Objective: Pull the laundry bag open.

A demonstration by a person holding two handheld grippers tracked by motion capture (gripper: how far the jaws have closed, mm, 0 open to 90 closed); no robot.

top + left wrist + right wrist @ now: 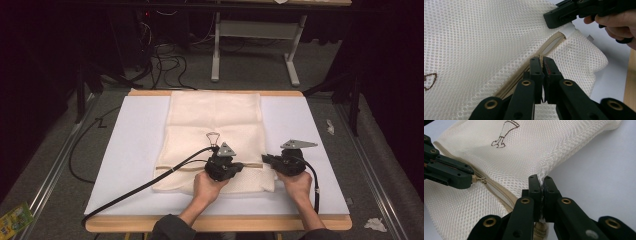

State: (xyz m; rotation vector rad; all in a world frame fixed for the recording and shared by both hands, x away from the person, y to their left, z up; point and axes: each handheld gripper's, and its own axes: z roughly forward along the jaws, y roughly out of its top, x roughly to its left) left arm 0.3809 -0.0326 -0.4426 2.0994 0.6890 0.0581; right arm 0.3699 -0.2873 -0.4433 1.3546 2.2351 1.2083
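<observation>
Cream mesh bag point(215, 125) covers white tabletop point(300, 125)

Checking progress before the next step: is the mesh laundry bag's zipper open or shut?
Mostly shut: the zipper teeth run closed from the slider held by the left gripper toward the right gripper.
</observation>
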